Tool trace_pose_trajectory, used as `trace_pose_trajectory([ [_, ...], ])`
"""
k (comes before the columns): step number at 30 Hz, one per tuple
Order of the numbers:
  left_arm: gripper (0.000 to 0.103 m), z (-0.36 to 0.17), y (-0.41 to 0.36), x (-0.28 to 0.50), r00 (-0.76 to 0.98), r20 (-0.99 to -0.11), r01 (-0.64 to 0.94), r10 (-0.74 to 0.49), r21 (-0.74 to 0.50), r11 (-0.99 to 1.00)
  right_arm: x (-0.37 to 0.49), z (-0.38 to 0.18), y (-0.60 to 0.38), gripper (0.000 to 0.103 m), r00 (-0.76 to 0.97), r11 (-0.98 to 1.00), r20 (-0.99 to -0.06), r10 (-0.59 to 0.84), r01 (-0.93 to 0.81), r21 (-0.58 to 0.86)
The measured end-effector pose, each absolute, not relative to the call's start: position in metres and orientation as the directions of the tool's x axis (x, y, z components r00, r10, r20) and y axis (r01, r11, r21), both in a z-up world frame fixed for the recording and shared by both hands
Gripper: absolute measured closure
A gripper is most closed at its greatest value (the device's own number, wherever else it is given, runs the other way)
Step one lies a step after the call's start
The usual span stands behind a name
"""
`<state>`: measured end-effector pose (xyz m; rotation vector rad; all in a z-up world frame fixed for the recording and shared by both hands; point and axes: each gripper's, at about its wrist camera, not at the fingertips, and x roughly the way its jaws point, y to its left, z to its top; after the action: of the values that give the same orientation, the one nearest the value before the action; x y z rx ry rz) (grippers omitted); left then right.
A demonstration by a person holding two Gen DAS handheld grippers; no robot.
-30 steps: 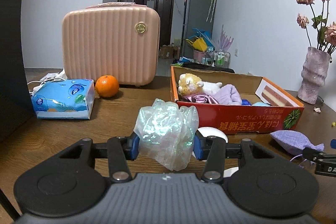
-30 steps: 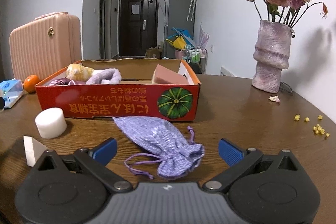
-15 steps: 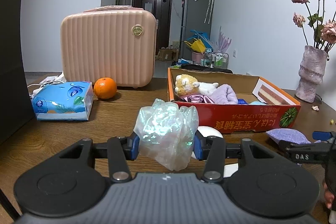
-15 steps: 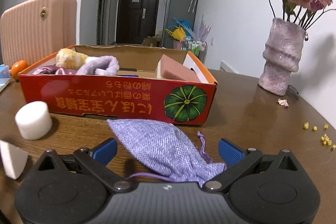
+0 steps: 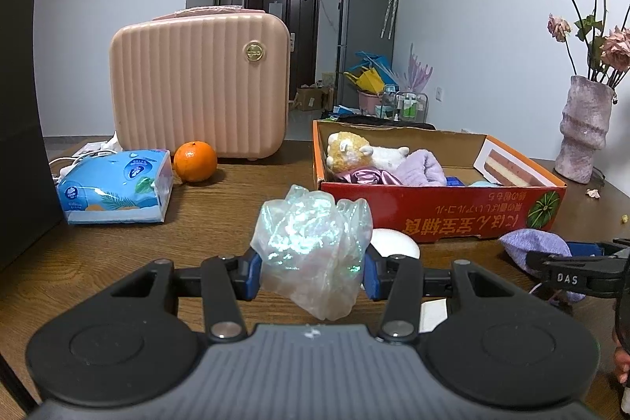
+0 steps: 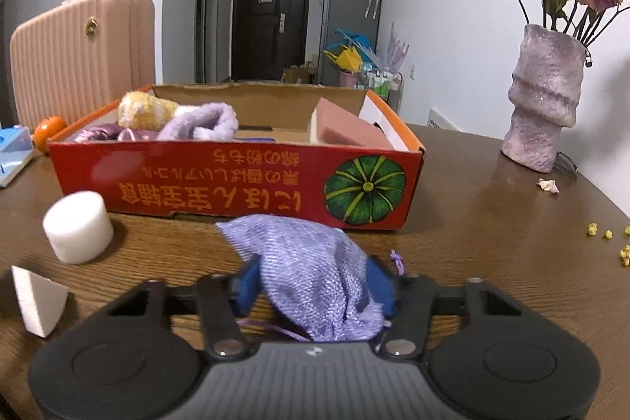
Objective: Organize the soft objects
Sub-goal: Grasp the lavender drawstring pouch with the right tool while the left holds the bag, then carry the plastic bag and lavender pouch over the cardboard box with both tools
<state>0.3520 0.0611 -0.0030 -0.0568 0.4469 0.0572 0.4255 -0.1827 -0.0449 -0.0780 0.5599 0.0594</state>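
- The left gripper [image 5: 311,272] has its blue-padded jaws pressed against both sides of a crumpled, iridescent clear plastic bag [image 5: 313,248], which it holds above the dark wooden table [image 5: 220,215].
- The right gripper [image 6: 315,284] has its jaws closed on a lilac woven drawstring pouch [image 6: 311,274]; the blue pads press into the fabric on both sides, and the pouch's far end points toward the box.
- From the left wrist view, the same pouch [image 5: 535,247] shows at the right edge, with the right gripper [image 5: 579,272] around it.
- A shallow red cardboard box with a green pumpkin print [image 6: 236,180] stands on the table just beyond the pouch.
- Inside the box lie a yellow plush toy [image 6: 147,111], a fluffy lilac cloth [image 6: 204,124], a shiny purple fabric [image 6: 98,134] and a pink and cream sponge block [image 6: 342,130].
- A white foam cylinder [image 6: 78,227] stands upright on the table in front of the box's left part, apart from it.
- A white foam wedge [image 6: 37,298] lies nearer the camera, left of the right gripper.
- A ribbed pink hard-shell case [image 5: 199,87] stands upright at the back left of the table.
- An orange [image 5: 195,161] sits just in front of the case, beside a blue tissue pack [image 5: 116,191].
- A textured mauve vase of dried pink roses [image 6: 545,101] stands at the right, well apart from the box.
- Small yellow crumbs [image 6: 608,239] lie scattered near the table's right edge.
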Motion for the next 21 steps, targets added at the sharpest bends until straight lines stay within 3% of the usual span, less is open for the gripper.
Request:
trace_pose_trajectory([
  [2, 0.055, -0.003, 0.062, 0.352, 0.900, -0.434, -0.068, 0.043, -0.043, 0.997, 0.422, -0.042, -0.184, 0.065, 0.852, 0.996, -0.521, 0.049, -0.084, -0.044],
  [5, 0.055, -0.003, 0.062, 0.352, 0.900, -0.433, -0.067, 0.041, -0.045, 0.997, 0.415, -0.037, -0.185, 0.072, 0.864, 0.996, -0.500, 0.066, -0.088, -0.020],
  [21, 0.055, -0.001, 0.061, 0.348, 0.907, -0.421, -0.055, 0.030, -0.048, 0.997, 0.374, -0.016, -0.181, 0.074, 0.922, 0.988, -0.358, 0.148, -0.151, 0.022],
])
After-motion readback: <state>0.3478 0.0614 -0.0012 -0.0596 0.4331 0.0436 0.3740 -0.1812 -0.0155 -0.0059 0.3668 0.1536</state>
